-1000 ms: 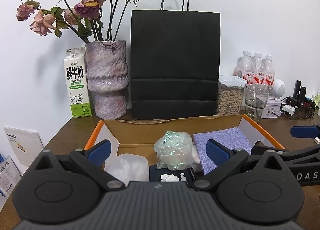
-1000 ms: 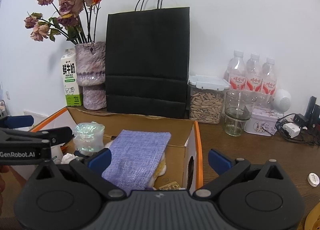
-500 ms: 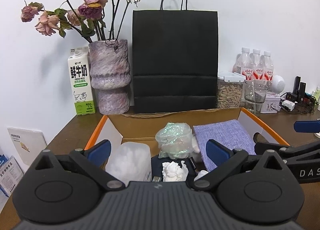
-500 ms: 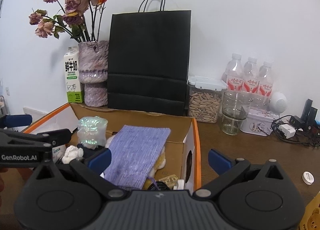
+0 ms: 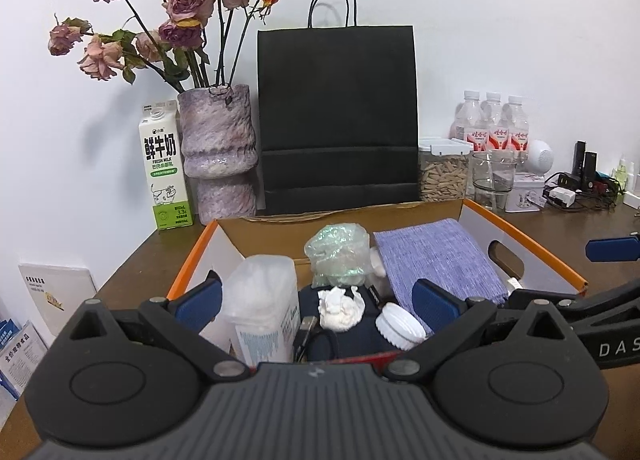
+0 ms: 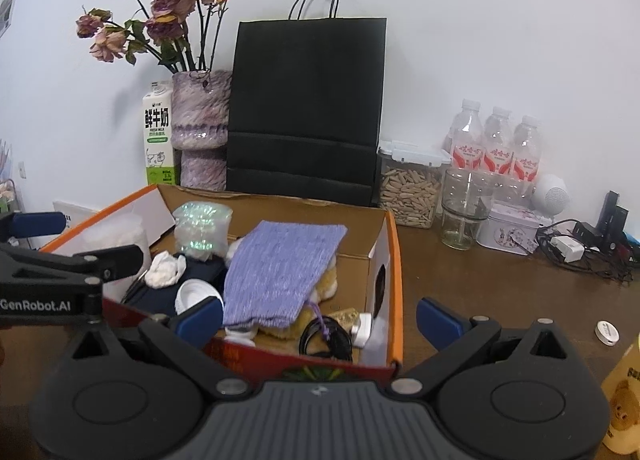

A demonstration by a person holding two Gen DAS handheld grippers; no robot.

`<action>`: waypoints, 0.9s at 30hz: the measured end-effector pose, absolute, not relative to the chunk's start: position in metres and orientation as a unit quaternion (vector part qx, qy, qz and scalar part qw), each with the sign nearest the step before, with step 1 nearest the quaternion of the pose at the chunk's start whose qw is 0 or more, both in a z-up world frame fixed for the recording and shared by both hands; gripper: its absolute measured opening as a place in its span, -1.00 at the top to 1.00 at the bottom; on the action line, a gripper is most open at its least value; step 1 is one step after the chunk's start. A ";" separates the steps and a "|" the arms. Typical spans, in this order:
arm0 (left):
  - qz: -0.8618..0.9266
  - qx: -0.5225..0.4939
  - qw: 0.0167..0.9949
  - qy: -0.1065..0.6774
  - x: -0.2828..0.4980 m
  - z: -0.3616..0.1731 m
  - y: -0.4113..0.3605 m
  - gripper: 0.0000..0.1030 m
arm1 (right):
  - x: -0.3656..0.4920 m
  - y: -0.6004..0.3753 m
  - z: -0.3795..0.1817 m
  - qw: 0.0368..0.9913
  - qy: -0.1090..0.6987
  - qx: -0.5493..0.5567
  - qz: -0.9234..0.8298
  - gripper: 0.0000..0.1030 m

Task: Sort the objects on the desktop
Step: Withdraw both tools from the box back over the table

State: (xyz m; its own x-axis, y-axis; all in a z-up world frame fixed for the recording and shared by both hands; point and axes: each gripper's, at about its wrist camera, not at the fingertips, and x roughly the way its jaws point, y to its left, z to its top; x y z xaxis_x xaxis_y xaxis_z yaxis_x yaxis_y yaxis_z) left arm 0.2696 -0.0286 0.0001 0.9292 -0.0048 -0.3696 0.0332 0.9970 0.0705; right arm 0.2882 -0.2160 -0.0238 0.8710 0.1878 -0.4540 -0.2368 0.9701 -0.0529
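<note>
An orange-edged cardboard box (image 5: 532, 244) (image 6: 394, 260) sits on the brown desk, full of loose things. Inside lie a purple woven pouch (image 5: 438, 260) (image 6: 280, 272), an iridescent wrapped bundle (image 5: 338, 254) (image 6: 202, 230), a clear tub of cotton swabs (image 5: 260, 308), a crumpled white tissue (image 5: 340, 306) (image 6: 164, 268), a white round lid (image 5: 400, 326) (image 6: 196, 294) and a black cable (image 6: 324, 338). My left gripper (image 5: 316, 298) hangs open over the box's near left part. Over the box's near right corner my right gripper (image 6: 320, 312) is open, holding nothing.
Along the wall stand a milk carton (image 5: 164, 164), a purple vase of dried roses (image 5: 218, 152), a black paper bag (image 5: 338, 116), a seed jar (image 6: 410, 188), a glass jar (image 6: 464, 208), water bottles (image 6: 496, 144) and a small tin (image 6: 510, 228). Chargers and cables (image 6: 584, 244) lie right.
Both grippers have risen and drawn back, so more of the box's contents show. The tissue, white lid and cable came into view. Both grippers stayed open.
</note>
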 end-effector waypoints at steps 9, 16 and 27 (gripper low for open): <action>-0.019 0.044 0.980 0.191 0.247 -0.007 -0.029 -1.00 | 0.262 -0.213 -0.030 0.964 0.228 -0.065 0.121 -1.00; -0.028 0.045 0.976 0.213 0.235 -0.016 -0.025 -1.00 | 0.253 -0.212 -0.040 0.958 0.245 -0.068 0.131 -1.00; -0.037 0.024 0.963 0.265 0.239 -0.034 -0.015 -1.00 | 0.258 -0.212 -0.062 0.949 0.284 -0.066 0.122 -1.00</action>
